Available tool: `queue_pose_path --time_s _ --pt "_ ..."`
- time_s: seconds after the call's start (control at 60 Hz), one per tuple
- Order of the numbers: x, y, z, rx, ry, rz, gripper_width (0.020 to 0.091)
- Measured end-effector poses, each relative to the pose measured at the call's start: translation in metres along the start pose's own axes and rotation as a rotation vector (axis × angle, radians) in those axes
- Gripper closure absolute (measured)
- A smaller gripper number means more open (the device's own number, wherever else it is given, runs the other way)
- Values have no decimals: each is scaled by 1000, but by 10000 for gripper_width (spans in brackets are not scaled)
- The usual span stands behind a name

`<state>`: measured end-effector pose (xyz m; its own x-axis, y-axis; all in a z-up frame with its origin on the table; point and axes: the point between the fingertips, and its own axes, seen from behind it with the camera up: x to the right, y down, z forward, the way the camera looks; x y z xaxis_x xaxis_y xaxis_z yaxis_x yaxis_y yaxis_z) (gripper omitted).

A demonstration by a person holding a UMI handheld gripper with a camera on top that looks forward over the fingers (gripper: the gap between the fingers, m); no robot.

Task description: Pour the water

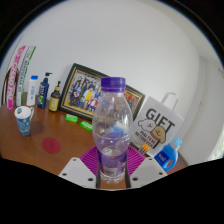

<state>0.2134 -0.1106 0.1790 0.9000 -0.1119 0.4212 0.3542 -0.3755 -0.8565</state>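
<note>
tongs [112, 172] grip an upright water bottle [112, 125]; behind it a gift bag [155, 125], picture frame [85, 92] and small bottles [44, 92].

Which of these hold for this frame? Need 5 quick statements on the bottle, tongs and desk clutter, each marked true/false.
1. The water bottle stands between the fingers of the tongs. True.
2. The bottle's cap is off. False: a purple cap sits on it.
3. A white gift bag stands beyond the bottle, beside a framed picture. True.
4. The table is glass. False: it is brown wood.
5. A paper cup stands off to one side near some small bottles. True.
</note>
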Motion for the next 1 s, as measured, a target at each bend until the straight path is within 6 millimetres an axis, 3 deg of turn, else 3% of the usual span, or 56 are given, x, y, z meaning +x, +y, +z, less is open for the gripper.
queue_pose_path --time_s 0.083,0.233,0.383,0.567,0.75,0.833,1.0 --pt "-6 -37 7 27 40 -161 776" --pt "-55 -98 17 43 103 -499 776" --pt "-106 -126 29 50 174 -896 777" --pt "-154 -137 47 57 219 -1305 772" --pt "-189 -133 60 91 214 -1663 772" --pt "-191 -129 62 66 212 -1688 770" --pt "-187 -130 56 60 170 -1544 772"
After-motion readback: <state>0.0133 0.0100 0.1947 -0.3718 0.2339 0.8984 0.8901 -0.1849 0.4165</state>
